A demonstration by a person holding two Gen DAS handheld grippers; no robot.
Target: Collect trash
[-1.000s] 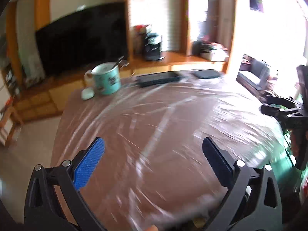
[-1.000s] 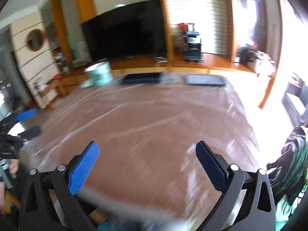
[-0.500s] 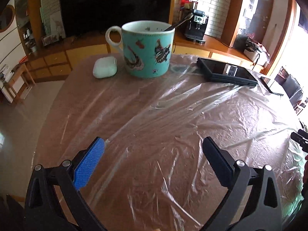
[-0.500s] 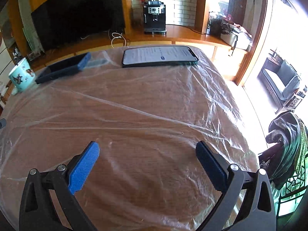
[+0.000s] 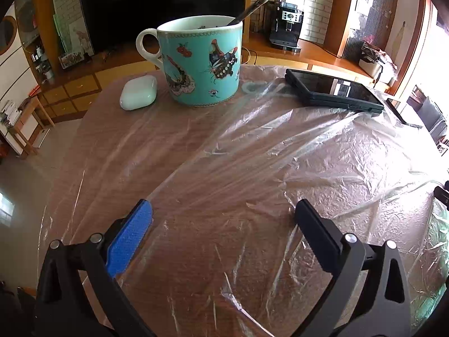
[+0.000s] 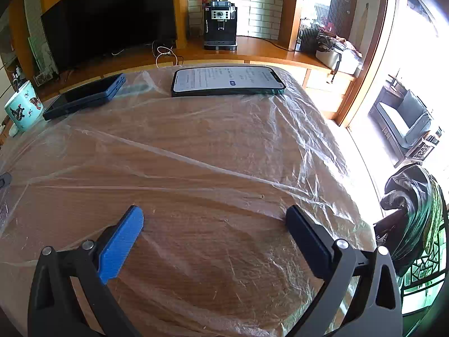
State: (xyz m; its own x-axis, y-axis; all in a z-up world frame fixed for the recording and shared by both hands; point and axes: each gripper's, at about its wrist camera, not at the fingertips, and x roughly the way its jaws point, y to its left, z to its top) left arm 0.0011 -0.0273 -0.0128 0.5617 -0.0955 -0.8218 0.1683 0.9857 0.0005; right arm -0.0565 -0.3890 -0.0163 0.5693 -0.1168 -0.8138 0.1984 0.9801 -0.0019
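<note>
A thin clear plastic sheet (image 5: 280, 151) lies crinkled across the round wooden table (image 5: 92, 129); it also shows in the right wrist view as the plastic sheet (image 6: 196, 151). My left gripper (image 5: 223, 213) hovers low over its near left part, open and empty. My right gripper (image 6: 214, 219) hangs over the sheet's near right part, open and empty too. The far edge of the sheet is pinned under a turquoise mug (image 5: 200, 61), a dark tablet (image 5: 334, 91) and a phone (image 6: 227, 81).
A white earbud case (image 5: 138, 92) sits left of the mug, which holds a spoon (image 5: 249, 9). The mug (image 6: 22, 106) and tablet (image 6: 84, 95) also appear at the far left of the right wrist view. Beyond the table stand a TV (image 6: 109, 19), a coffee machine (image 6: 220, 25) and a chair with clothing (image 6: 412, 213).
Both grippers have swung in and moved lower and closer over the table; the mug, tablet and phone loom larger. Motion blur has gone. Both stay open.
</note>
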